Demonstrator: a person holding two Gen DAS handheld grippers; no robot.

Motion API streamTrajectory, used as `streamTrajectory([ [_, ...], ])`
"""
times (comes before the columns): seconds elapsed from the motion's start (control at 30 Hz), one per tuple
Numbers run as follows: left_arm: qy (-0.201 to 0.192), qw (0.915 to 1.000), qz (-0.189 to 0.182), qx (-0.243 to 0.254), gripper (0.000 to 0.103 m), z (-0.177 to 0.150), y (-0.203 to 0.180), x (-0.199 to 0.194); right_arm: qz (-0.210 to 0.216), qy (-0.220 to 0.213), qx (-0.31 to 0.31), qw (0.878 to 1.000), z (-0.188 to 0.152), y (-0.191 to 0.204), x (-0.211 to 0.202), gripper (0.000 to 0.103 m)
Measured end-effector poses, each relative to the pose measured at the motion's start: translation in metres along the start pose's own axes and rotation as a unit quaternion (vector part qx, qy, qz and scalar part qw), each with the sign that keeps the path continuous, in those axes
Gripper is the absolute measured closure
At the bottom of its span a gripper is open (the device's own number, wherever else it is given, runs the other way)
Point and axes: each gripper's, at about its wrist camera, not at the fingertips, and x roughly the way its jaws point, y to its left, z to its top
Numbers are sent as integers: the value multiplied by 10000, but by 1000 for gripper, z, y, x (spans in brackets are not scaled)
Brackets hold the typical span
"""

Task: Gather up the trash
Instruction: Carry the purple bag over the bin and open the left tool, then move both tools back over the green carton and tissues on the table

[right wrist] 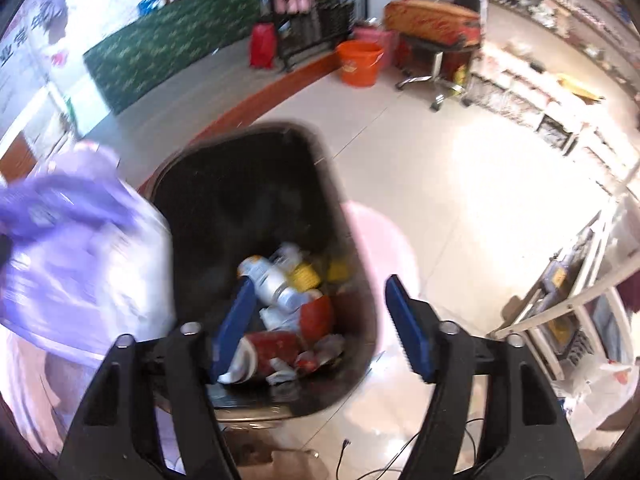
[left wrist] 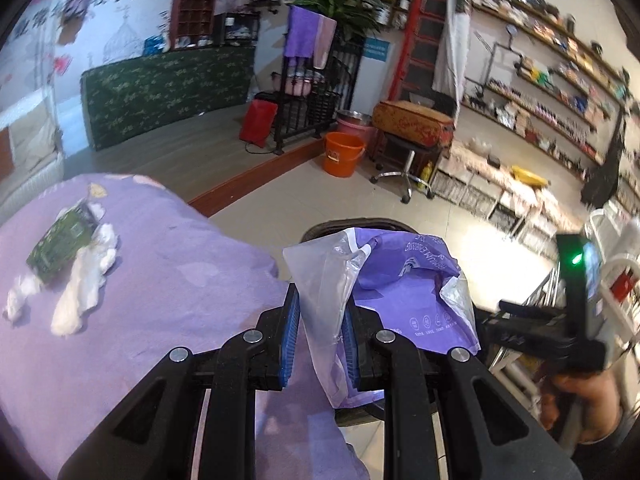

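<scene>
The purple and clear plastic bag [left wrist: 384, 280] is pinched between the blue pads of the left gripper [left wrist: 320, 320], whose jaws stand narrow on a fold of its clear film; the bag rises from the grip and spreads to the right, over the dark rim of the trash bin [left wrist: 320, 230] just behind it. From the right wrist view the same bag [right wrist: 76, 248] shows as a blurred purple and white mass at the left, beside the black bin [right wrist: 256, 184], which stands on the pale tiled floor [right wrist: 460, 200]. Bottles, a red wrapper and crumpled scraps [right wrist: 288, 312] lie at the bottom of the bin. The right gripper [right wrist: 320, 304] hangs over the bin's near right part with its jaws wide apart and nothing between them. More trash lies to the left on the purple bed cover [left wrist: 180, 280]: a green packet [left wrist: 60, 242] and white crumpled tissues [left wrist: 80, 292] touching it. Farther off, an orange bucket [left wrist: 343, 154] stands on the floor near a stool on wheels [left wrist: 404, 160]
</scene>
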Motion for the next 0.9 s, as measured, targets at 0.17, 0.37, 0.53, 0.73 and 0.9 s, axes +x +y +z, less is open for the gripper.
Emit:
streamTrajectory([
  [0.17, 117, 9974, 182, 691, 83, -4, -35, 27, -344, -363, 234, 9985, 3, -23, -24, 28],
  [0.37, 265, 9933, 309, 1078, 83, -10, -55, 46, -292, -479, 650, 9963, 8, -41, -26, 27],
  [0.53, 428, 9897, 207, 1351, 77, -19, -69, 52, -199, -471, 652, 9966, 9, -40, -26, 27],
  [0.73, 162, 9858, 8, 1672, 17, -29, -78, 41, -174, -464, 635, 9968, 8, -35, -23, 23],
  [0.9, 42, 9872, -192, 1581, 10, -30, -75, 29, -93, -429, 630, 9970, 8, -32, -22, 23],
])
